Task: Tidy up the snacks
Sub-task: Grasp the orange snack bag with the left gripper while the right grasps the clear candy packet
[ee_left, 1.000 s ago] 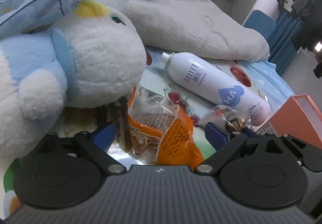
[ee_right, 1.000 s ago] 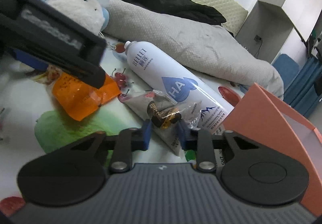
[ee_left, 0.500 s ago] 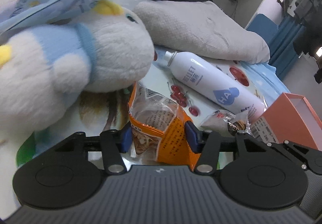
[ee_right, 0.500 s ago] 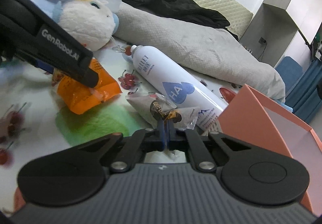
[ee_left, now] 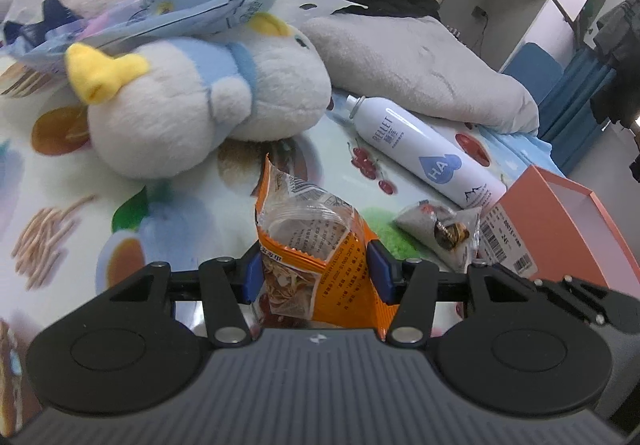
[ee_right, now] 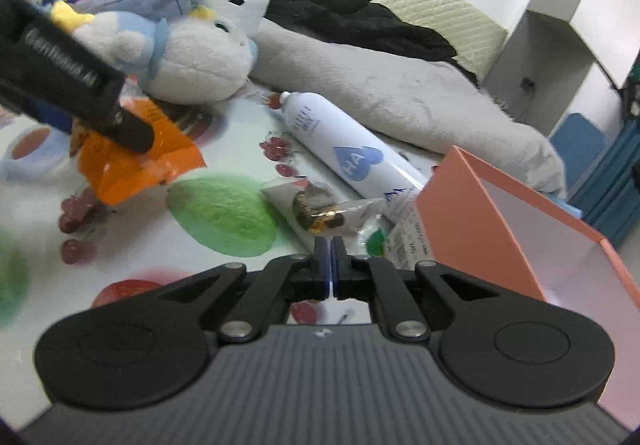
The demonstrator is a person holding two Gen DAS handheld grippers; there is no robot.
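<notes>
Orange snack packet (ee_left: 320,265) between left claw (ee_left: 316,277) pads

Lower end of the orange snack bag (ee_left: 320,265) hidden behind the left gripper's (ee_left: 316,277) black body; in the right wrist view, part of the same bag covered by that gripper's blurred arm. Near edge of the grey snack packet (ee_right: 324,211) lost behind the right gripper (ee_right: 330,259), so a grip on it not visible. Far right side of the orange box (ee_right: 480,221) cut off by the frame, small print on the white spray can (ee_right: 340,149) unreadable.
</notes>
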